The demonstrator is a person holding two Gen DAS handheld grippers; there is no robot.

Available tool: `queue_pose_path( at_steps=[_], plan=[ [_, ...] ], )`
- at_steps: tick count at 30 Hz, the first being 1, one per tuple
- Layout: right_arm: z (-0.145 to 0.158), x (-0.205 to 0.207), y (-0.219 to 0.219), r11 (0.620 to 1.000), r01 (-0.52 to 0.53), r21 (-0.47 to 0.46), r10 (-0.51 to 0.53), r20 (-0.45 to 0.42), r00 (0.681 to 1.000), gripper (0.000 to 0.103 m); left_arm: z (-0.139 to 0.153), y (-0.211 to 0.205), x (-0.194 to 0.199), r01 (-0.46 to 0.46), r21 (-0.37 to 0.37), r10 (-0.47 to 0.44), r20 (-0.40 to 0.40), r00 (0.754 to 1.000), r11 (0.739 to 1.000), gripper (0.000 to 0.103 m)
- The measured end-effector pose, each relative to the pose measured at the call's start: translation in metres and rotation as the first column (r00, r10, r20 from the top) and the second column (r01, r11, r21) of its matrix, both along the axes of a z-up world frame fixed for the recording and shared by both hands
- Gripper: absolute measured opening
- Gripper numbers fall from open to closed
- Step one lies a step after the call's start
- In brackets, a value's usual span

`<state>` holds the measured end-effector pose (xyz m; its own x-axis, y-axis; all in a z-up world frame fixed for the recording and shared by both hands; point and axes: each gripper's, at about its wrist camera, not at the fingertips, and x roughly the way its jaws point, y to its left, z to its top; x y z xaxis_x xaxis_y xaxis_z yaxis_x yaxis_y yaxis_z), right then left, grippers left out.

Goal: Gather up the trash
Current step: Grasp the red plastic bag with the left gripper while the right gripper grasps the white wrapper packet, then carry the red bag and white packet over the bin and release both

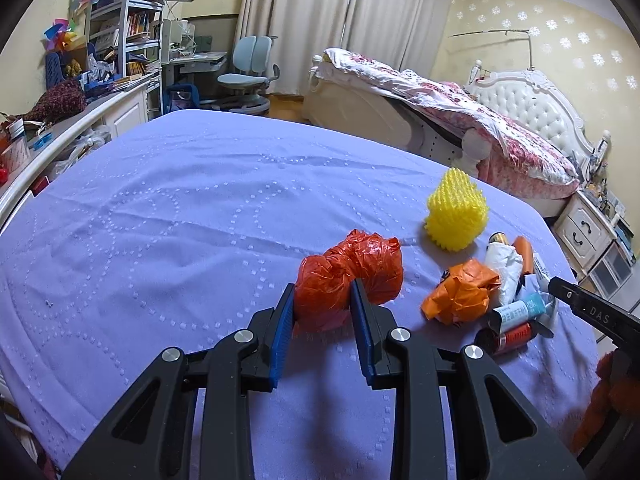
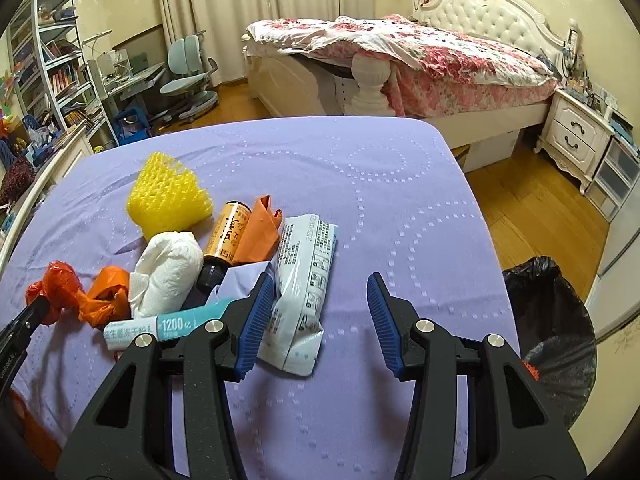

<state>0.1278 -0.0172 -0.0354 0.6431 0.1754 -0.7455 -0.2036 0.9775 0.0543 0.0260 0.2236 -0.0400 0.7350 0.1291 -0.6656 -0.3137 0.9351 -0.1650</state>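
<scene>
Gripping a crumpled red plastic bag (image 1: 348, 276) w/ its pads, left gripper (image 1: 323, 300) hovers near trash pile, while right gripper (image 2: 320, 300) gapes, unloaded, beside white packet (image 2: 304, 292) by purple bed's (image 2: 400, 184) right edge.

crumpled red bag (image 1: 348, 276) beside mixed trash pile (image 2: 224, 256) on purple sheet (image 1: 160, 220).

Two downward wrist views, shared bedspread (image 1: 160, 220)

surface: bed with lilac sheet (image 2: 360, 184) | on it, near right edge: yellow foam net (image 2: 168, 200), white tissue wad (image 2: 168, 272), orange bottle (image 2: 228, 236), white packet (image 2: 304, 280), orange bag (image 1: 460, 292)
</scene>
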Motion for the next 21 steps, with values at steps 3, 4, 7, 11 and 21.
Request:
queue_pose_path(
  at_steps=[3,4,7,11,21],
  plan=[
    [-0.005,0.006,0.004,1.0,-0.008,-0.01,0.008,-0.018,1.0,0.047,-0.001,-0.001,0.004,0.004,0.002,-0.004,-0.006,1.0,1.0,0.03],
    [-0.007,0.007,0.005,1.0,-0.012,-0.012,0.012,-0.025,1.0,0.045,-0.001,-0.001,0.004,0.006,0.003,-0.006,-0.006,1.0,1.0,0.03],
    [-0.01,0.005,0.004,1.0,-0.029,0.001,0.029,-0.035,0.999,0.033,-0.001,-0.002,0.004,0.011,0.003,-0.011,-0.007,1.0,1.0,0.03],
    [-0.01,0.0,0.002,0.999,-0.042,0.004,0.042,-0.04,0.998,0.029,0.0,-0.002,0.004,0.019,0.0,-0.019,-0.008,1.0,1.0,0.03],
    [-0.008,-0.026,-0.017,0.999,-0.036,0.019,0.037,-0.043,0.998,0.028,0.001,-0.011,-0.009,0.047,-0.005,-0.047,-0.006,0.999,0.999,0.03]
  ],
)
